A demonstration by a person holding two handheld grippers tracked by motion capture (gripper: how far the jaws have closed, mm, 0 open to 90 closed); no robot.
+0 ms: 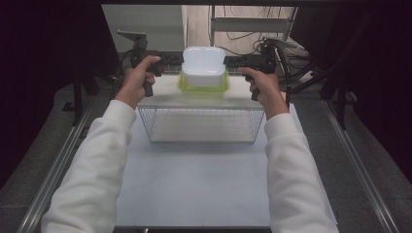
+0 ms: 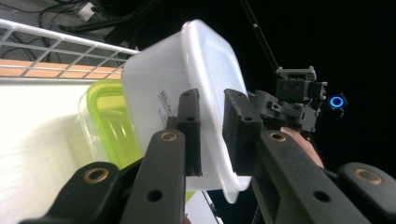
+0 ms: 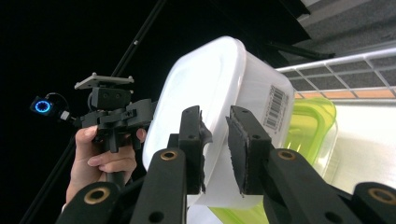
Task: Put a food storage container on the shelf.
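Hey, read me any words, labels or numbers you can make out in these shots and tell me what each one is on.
"Whit": black print on the side of the white container, left gripper view; the rest is hidden behind the left gripper.
Barcode sticker on the white container, right gripper view: bars show, the digits are too small to read.
Green-lidded container and wire basket: no readable text.

Bright glare on tabletop (image 1: pixel 194 170), dark bkgd.
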